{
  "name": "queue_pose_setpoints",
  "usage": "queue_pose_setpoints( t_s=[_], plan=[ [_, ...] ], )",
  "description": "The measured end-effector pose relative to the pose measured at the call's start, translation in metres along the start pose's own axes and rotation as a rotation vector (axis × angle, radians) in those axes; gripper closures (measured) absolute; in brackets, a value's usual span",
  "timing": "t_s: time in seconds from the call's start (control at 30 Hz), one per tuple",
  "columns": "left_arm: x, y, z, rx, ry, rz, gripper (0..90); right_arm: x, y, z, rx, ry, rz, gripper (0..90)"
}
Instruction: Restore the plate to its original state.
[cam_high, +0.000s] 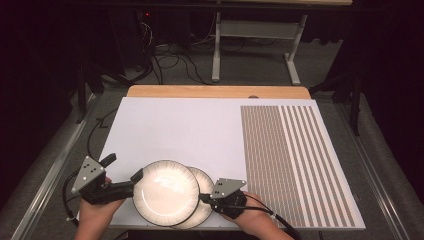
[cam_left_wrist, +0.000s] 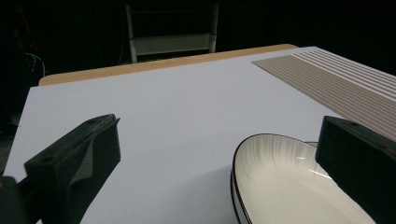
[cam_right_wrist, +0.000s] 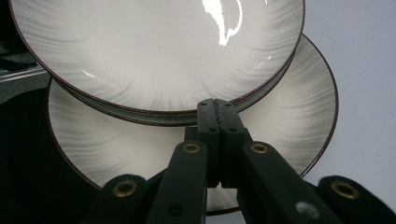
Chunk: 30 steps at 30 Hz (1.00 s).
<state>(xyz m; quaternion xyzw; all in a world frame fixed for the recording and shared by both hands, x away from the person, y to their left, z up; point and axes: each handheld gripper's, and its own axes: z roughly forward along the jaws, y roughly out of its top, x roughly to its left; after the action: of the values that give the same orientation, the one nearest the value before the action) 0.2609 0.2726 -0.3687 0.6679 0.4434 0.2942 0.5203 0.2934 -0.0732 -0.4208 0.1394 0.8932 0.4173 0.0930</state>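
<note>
Two white plates with thin dark rims sit at the near edge of the desk, left of its middle. The upper plate (cam_high: 166, 192) overlaps the lower plate (cam_high: 204, 202), which sticks out from under it on the side toward the desk's right edge. In the right gripper view the upper plate (cam_right_wrist: 154, 51) lies across the far part of the lower plate (cam_right_wrist: 280, 126).

The left tongs (cam_high: 136, 176) come in from the near left corner and are released, jaws spread wide; in the left gripper view the tongs (cam_left_wrist: 224, 154) stand with one jaw out over bare desk and the other over the upper plate (cam_left_wrist: 289, 186), whose rim lies between them without being pinched.

The right tongs (cam_high: 204, 198) reach in from the near edge, jaws clenched. In the right gripper view the tongs (cam_right_wrist: 215, 107) have both jaws pressed flat together, lying over the lower plate with the tips at the rim of the upper one; whether they pinch a rim cannot be told.

A white sheet (cam_high: 190, 125) covers the desk, with a striped brown patch (cam_high: 290, 150) along its right side.
</note>
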Motion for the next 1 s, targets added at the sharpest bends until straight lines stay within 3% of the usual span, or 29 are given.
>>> queue_pose_setpoints(
  t_s=[1.0],
  plan=[
    [-0.0002, 0.001, -0.0008, 0.0, 0.002, 0.01, 0.4, -0.0002, 0.0002, -0.0021, 0.006, -0.011, 0.006, 90.0]
  ],
)
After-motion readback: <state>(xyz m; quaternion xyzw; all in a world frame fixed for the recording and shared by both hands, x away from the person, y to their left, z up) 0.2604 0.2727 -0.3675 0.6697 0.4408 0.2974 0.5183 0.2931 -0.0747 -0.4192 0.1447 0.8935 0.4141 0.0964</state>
